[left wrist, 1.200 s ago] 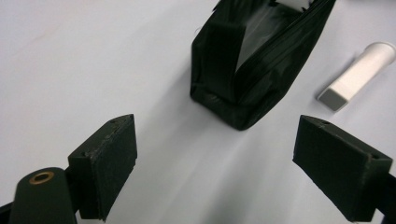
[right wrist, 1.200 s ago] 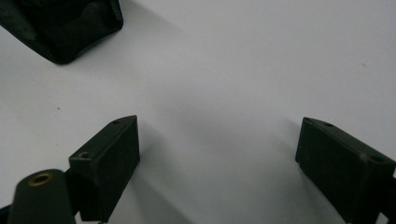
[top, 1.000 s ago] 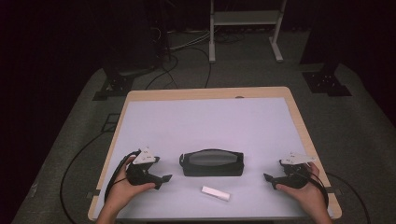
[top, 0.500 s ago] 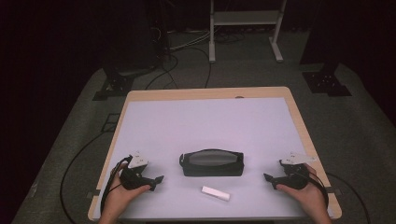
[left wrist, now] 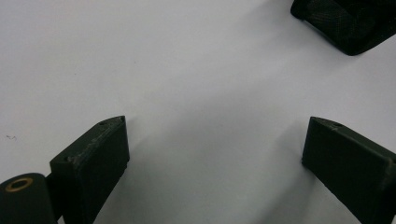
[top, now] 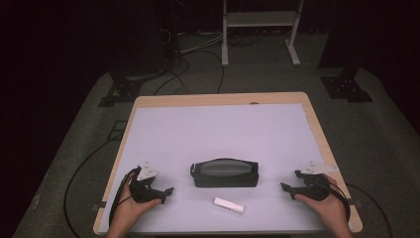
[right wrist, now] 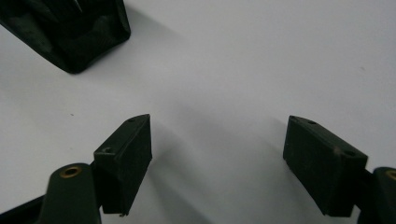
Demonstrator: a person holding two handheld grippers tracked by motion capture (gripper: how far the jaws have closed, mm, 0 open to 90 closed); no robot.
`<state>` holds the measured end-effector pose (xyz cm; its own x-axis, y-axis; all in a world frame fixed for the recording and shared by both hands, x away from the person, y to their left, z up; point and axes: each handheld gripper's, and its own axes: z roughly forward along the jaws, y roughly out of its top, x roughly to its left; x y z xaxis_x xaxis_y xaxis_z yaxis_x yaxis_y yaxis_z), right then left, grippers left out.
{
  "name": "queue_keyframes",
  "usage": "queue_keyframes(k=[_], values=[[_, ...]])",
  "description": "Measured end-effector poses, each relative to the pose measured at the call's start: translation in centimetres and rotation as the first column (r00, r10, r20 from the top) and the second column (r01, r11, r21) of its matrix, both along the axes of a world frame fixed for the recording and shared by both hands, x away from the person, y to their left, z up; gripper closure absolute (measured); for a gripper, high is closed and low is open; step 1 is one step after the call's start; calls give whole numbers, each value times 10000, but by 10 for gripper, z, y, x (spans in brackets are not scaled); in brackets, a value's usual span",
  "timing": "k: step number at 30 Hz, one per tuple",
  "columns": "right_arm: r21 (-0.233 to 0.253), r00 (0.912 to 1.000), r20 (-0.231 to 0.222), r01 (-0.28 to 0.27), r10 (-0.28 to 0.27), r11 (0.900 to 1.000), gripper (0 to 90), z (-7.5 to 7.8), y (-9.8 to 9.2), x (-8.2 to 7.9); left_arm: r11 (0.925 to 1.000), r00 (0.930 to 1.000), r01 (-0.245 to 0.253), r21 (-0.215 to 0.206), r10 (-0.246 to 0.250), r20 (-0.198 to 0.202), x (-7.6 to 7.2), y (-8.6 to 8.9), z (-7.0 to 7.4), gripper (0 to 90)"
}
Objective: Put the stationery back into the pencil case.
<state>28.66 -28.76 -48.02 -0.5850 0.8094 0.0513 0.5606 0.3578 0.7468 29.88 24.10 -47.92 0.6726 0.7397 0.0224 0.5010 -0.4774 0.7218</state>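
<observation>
A black zipped pouch (top: 225,173) lies flat near the table's front middle. In front of it lies a small white bar (top: 229,205). My left gripper (top: 166,195) rests on the table to the left of the pouch, open, with its jaws pointing toward it. The left gripper view shows my left gripper (left wrist: 217,121) with bare table between the jaws and a corner of the pouch (left wrist: 348,23) at top right. My right gripper (top: 290,180) sits to the right of the pouch, open too. Nothing lies between the jaws of my right gripper (right wrist: 218,120), and the pouch (right wrist: 70,32) is at upper left.
The table (top: 218,129) has a pale top with a wooden rim, and its far half is bare. Cables trail from both grippers over the front edge. Beyond the table are a dark floor, cables and a metal stand (top: 257,20).
My left gripper has drawn back slightly toward the front edge. The right gripper has hardly shifted. Pouch and white bar have not moved.
</observation>
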Motion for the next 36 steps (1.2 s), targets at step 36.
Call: queue_keyframes(k=[36], values=[[382,9913,-213,-1292,1300,9909,427,28,32,-16,10000,10000,-18,-42,18,-45,0,0,0,64]])
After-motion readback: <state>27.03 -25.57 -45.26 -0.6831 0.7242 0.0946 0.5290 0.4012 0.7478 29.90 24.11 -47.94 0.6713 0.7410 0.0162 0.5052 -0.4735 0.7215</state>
